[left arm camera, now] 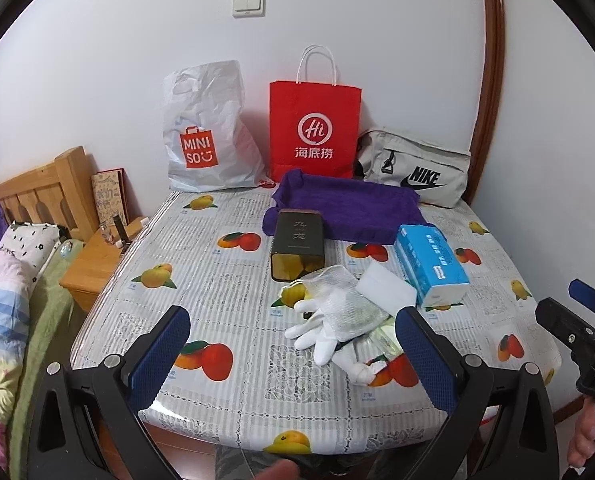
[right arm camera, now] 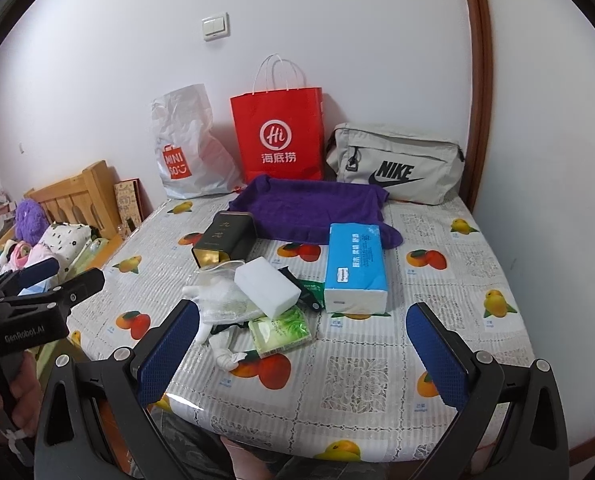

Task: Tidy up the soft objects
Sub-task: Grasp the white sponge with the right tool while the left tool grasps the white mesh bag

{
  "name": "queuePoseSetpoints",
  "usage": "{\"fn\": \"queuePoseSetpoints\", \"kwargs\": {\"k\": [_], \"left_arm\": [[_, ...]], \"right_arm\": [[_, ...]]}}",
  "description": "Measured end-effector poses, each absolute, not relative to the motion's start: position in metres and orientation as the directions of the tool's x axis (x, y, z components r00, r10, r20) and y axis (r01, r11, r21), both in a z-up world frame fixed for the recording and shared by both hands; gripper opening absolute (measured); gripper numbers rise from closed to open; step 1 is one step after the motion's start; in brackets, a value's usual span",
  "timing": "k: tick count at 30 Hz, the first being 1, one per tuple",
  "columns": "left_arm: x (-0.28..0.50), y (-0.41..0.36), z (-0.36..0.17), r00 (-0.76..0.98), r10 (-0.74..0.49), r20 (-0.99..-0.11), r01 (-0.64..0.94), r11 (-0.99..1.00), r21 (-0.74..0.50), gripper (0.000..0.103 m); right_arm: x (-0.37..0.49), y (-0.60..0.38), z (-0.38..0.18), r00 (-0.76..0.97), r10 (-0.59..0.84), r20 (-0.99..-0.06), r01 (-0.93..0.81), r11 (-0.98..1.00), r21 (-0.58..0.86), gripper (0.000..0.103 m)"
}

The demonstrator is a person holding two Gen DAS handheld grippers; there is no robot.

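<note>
i read this as the start: nothing gripped yet. left gripper (left arm camera: 293,354) and right gripper (right arm camera: 303,354) both hover at the near table (right arm camera: 477,248) edge, fingers spread wide, empty. soft items sit mid-table in a heap: white glove (left arm camera: 317,334), sponge (right arm camera: 267,284), tissue pack (right arm camera: 355,268); purple towel (right arm camera: 309,208) behind. next, i judge: lower onto glove, pinch. bags line the wall; bed at left.

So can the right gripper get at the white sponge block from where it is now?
Probably yes. The right gripper is open and empty, and the sponge lies on top of the pile ahead of it, with nothing covering it. The tissue pack sits just beside.
</note>
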State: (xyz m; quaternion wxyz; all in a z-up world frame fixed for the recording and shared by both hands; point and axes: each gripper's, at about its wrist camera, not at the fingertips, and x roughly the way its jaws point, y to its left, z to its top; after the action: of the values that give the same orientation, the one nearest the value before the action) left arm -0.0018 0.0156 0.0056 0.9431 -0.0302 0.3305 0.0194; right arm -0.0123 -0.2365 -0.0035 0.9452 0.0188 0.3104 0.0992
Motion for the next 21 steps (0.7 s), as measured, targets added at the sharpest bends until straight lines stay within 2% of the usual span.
{"fn": "queuePoseSetpoints", "kwargs": {"k": [6,11,21], "left_arm": [[0.021,0.023,-0.025,0.736,0.004,-0.677,-0.066,0.996,-0.065,0.103],[0.040,0.026,-0.058,0.692,-0.014,-0.722,-0.064,0.995,-0.080,0.103],[0.072,0.033,-0.107,0.611,-0.079,-0.788,-0.048,0.990,-0.136,0.103]], "right_arm": [[0.011,-0.239,-0.030,0.745,0.223,-0.628,-0.176,0.975,0.138,0.102],[0.027,-0.238,-0.050,0.749,0.227,-0.622,-0.188,0.974,0.130,0.102],[0.088,-0.208,-0.079,0.674,0.393,-0.626,-0.365,0.913,0.180,0.102]]}}
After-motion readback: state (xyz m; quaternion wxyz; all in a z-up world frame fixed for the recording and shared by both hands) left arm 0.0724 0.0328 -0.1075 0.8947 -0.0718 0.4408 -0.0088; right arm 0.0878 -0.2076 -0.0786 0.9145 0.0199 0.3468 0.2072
